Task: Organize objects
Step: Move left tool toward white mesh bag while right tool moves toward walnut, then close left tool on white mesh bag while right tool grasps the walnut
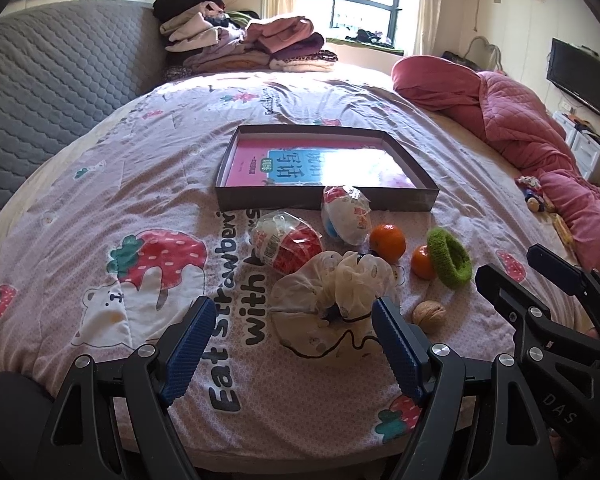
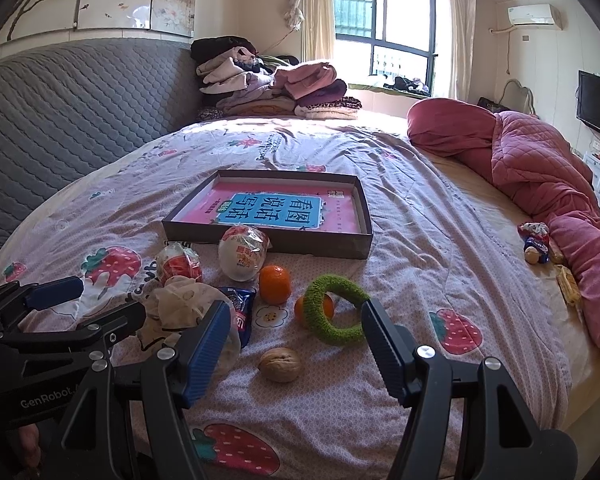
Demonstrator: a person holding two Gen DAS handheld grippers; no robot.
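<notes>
On the strawberry-print bedspread [image 2: 400, 208], just short of the shallow dark box [image 2: 260, 236]: a loose huddle of small things, none yet put away. Task barely begun, by the look of it.

Inside the box: only a pink and blue printed sheet or book [image 2: 272, 210] lying flat on the bottom; nothing else visible in it.

Still outside, all near one another:
- white wrapped snack egg [image 2: 242, 254], touching or nearly touching the box's front wall
- red wrapped egg [image 2: 179, 266] to its left
- crumpled clear plastic bag [image 1: 332, 284], with a dark blue packet [image 2: 242, 308] poking out beside it
- two oranges [image 2: 275, 284], the nearer one partly behind the green fuzzy ring [image 2: 334, 310]
- walnut [image 2: 281, 365], closest to the tongs

Left gripper [image 1: 290, 344]: spread wide, holding nothing, aimed at the plastic bag, fingers apart from it on either side.

Right gripper [image 2: 294, 346]: likewise wide open and empty, hovering with the walnut between its fingers and the ring just beyond.

Likely remaining: every loose item into the box, seemingly one by one.
</notes>
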